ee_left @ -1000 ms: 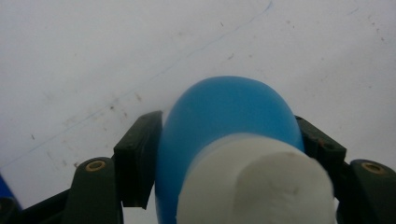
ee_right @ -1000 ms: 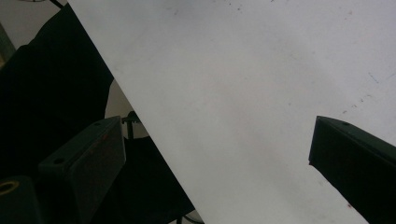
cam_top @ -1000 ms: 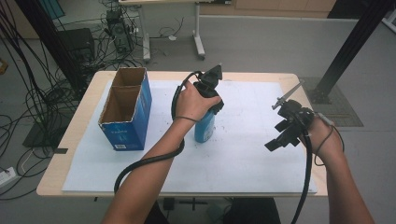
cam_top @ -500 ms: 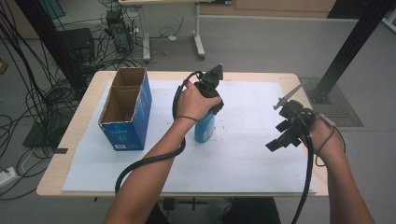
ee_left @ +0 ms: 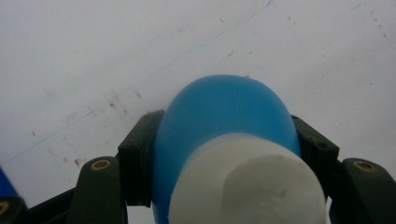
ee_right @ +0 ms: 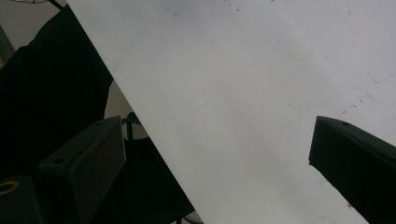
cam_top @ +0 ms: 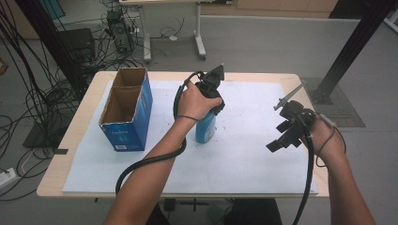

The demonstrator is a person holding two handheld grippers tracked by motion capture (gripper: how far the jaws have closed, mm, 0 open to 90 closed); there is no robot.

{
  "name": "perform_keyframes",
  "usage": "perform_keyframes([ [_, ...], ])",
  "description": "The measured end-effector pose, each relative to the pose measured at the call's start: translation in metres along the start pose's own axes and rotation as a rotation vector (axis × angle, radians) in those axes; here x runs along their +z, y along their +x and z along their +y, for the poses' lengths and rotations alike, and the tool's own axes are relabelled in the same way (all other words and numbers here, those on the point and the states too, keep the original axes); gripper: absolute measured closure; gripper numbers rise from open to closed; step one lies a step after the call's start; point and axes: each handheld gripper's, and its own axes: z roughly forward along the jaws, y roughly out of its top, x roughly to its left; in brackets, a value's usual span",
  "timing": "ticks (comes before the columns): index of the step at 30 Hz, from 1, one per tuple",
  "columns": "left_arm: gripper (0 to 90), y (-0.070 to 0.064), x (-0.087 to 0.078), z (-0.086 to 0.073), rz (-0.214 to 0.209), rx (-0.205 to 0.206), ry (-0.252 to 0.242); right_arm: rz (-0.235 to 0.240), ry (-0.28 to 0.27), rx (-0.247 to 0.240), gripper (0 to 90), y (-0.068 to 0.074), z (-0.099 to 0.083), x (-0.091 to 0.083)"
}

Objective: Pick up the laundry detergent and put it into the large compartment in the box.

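Observation:
A blue bottle (cam_top: 205,126) with a white cap (ee_left: 247,186) stands upright near the middle of the white sheet (cam_top: 244,154). My left gripper (cam_top: 209,101) comes down on it from above, its two black jaws pressed against the bottle's blue shoulder (ee_left: 224,112) on both sides. An open-topped blue cardboard box (cam_top: 126,108) stands to the bottle's left. My right gripper (cam_top: 283,137) hovers over the sheet's right part with its jaws spread wide and nothing between the fingers (ee_right: 88,158).
The box has two compartments and its inside looks bare. The table's wooden edge (cam_top: 75,136) frames the sheet. Cables and equipment (cam_top: 117,28) lie on the floor behind; a black post (cam_top: 349,51) rises at the right.

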Motion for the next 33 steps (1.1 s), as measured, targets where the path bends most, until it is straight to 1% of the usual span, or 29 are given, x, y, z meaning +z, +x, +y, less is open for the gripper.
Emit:
perform_keyframes([
  [2, 37.2, 0.0001, 0.0000, 0.0001, -0.001, 0.000, 0.001, -0.002, -0.002, 0.006, 3.5, 0.0003, 0.0002, -0.0001],
  [9, 37.2, 0.0003, -0.0002, 0.0000, -0.001, -0.001, 0.002, -0.002, 0.001, -0.001, 3.5, 0.0005, 0.0011, 0.0007],
  [19, 37.1, 0.0005, -0.0001, -0.0001, -0.003, 0.000, -0.001, -0.003, 0.003, 0.001, 3.5, 0.0007, 0.0019, 0.0002],
  [33, 37.2, 0.0006, -0.0003, -0.0007, -0.002, 0.002, -0.005, -0.009, -0.003, -0.005, 3.5, 0.0010, 0.0019, -0.0003],
])
